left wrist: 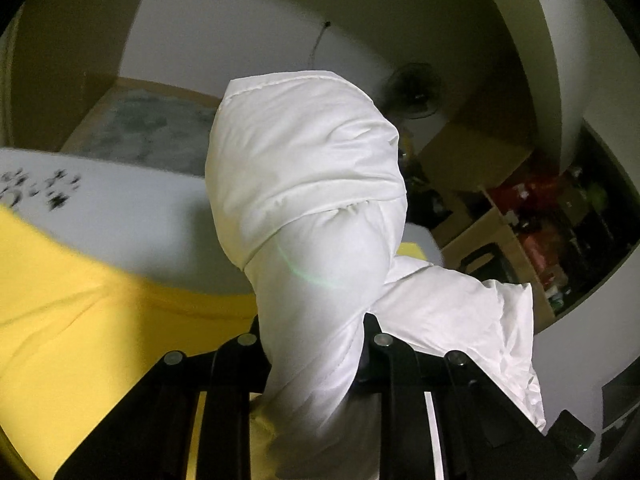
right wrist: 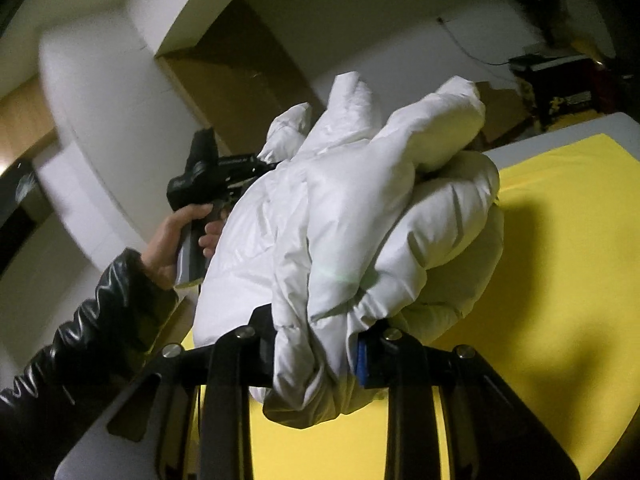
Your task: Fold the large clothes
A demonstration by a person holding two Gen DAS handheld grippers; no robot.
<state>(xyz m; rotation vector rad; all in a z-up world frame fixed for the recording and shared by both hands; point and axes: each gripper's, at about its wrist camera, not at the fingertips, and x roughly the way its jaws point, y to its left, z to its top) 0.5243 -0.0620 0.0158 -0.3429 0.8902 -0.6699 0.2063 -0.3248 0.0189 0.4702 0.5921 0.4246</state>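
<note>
Fabric fills both wrist views: a white, puffy quilted jacket (left wrist: pixel 304 184) is bunched up and held above a desk (right wrist: pixel 516 144) covered by a bright yellow cloth (right wrist: pixel 552 240). The left hand-held gripper (left wrist: pixel 312 344) has its black jaws clamped on a thick, twisted roll of the jacket, which rises straight out from between the fingers and blocks most of the view ahead. The right hand-held gripper (right wrist: pixel 316 336) is likewise closed on a gathered fold of the same jacket, with loose padding spilling below the jaws and a blue pad showing at the inner face of one finger.

In the right wrist view, the bulk of the jacket hangs over the near left part of the yellow cloth and casts a dark shadow on it toward the right. Beyond it, a person's left hand (right wrist: pixel 176 236), emerging from a shiny black padded sleeve (right wrist: pixel 100 312), grips the handle of the other gripper, whose jaws are buried in the white fabric.

Behind the desk's far edge lie cardboard boxes (left wrist: pixel 480 152) and what looks like a dark standing fan (left wrist: pixel 414 90), though motion blur makes that uncertain.
</note>
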